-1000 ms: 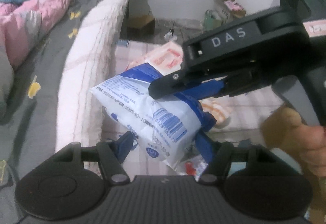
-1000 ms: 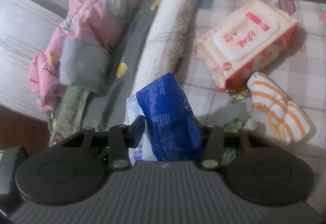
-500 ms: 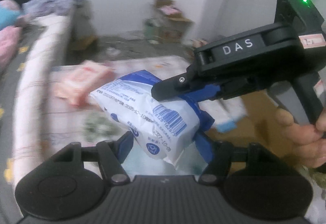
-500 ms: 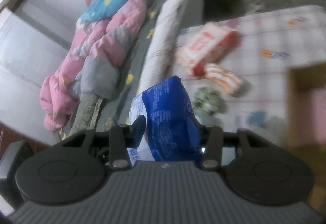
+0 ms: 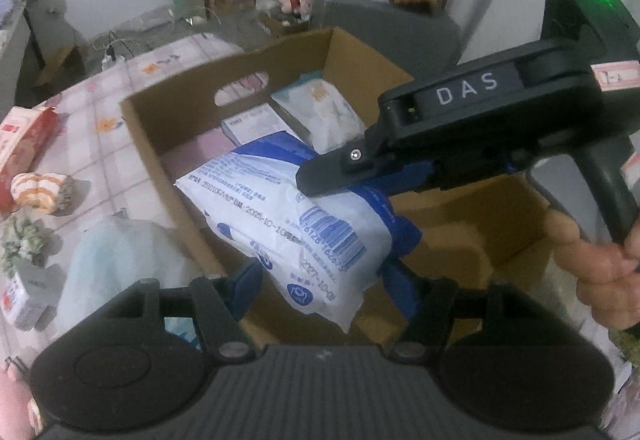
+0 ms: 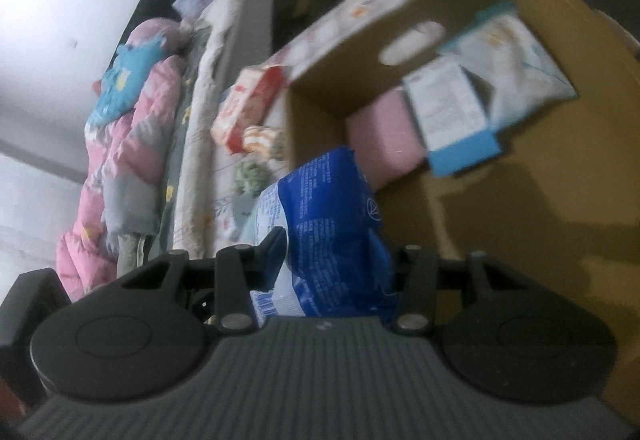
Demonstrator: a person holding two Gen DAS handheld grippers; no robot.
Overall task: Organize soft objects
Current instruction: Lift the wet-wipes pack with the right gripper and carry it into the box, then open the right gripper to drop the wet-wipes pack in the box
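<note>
Both my claws pinched one blue-and-white soft pack: left gripper low, right gripper on top, above the open cardboard box.

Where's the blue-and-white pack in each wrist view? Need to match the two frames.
Left wrist: blue-and-white pack at centre, clamped by both grippers, above the cardboard box.
Right wrist: pack low at centre, between this gripper's fingers, the box to its upper right.
Shared landmark: the oval handle cutout in the box wall.
</note>
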